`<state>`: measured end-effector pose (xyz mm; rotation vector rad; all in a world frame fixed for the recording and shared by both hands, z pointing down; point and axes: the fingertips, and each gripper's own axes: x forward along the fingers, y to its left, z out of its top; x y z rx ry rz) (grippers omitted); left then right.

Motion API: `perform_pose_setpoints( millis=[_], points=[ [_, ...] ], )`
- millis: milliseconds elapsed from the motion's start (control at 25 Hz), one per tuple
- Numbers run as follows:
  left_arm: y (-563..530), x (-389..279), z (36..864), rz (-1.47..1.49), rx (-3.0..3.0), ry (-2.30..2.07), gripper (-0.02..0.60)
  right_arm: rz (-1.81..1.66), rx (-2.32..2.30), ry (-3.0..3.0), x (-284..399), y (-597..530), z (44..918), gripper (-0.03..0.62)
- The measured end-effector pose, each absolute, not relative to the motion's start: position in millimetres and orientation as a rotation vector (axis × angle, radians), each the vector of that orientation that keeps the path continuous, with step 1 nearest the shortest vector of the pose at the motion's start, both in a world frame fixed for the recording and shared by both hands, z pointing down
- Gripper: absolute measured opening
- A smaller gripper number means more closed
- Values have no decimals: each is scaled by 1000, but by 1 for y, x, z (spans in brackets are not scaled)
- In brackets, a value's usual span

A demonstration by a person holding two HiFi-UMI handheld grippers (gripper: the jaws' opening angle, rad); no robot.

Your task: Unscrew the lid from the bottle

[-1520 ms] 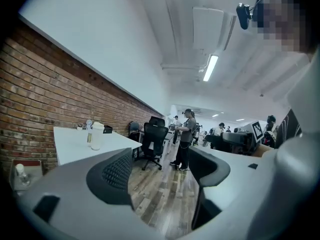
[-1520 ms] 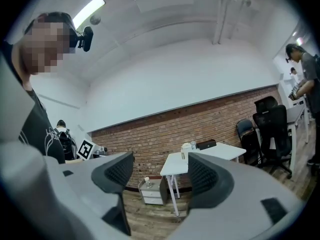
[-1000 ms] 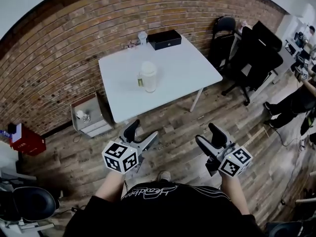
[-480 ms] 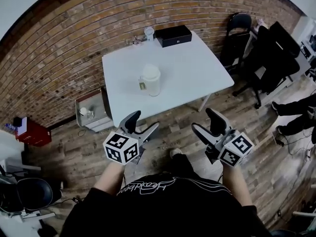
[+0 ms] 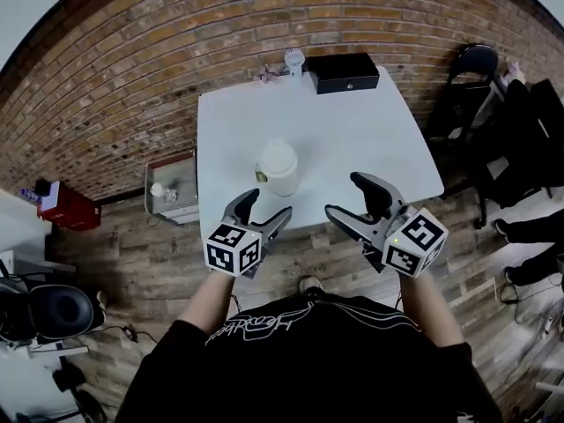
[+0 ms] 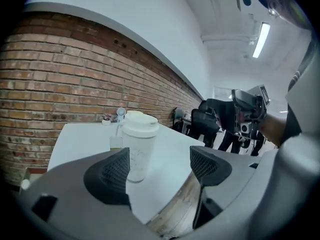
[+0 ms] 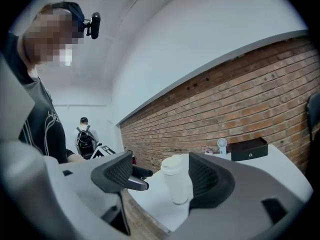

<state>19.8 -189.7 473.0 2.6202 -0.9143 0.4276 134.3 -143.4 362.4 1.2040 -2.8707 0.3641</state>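
A white bottle with a white screw lid stands upright near the front edge of the white table. A small tag hangs at its left side. My left gripper hovers open at the table's front edge, just left of and short of the bottle. My right gripper is open too, to the bottle's right, over the table's front edge. The bottle shows beyond its jaws. Nothing is between either pair of jaws.
A black box and a small white fan sit at the table's far edge by the brick wall. A low cabinet stands left of the table. Black chairs are at the right. A red box lies on the floor.
I have stepped towards the table. Both grippers have moved forward from over the floor to the table's front edge, either side of the bottle. Their jaws have stayed open.
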Motion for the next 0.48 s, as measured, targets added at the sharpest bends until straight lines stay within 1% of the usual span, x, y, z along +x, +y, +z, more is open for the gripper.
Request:
perform_pose_setpoints(
  millis=[320, 480],
  points=[
    [-227, 30, 498, 482, 2588, -1063, 373, 268, 870, -2824, 96, -209, 385, 333],
    [-239, 32, 508, 487, 2584, -1110, 373, 246, 795, -2768, 73, -235, 406, 348]
  ],
)
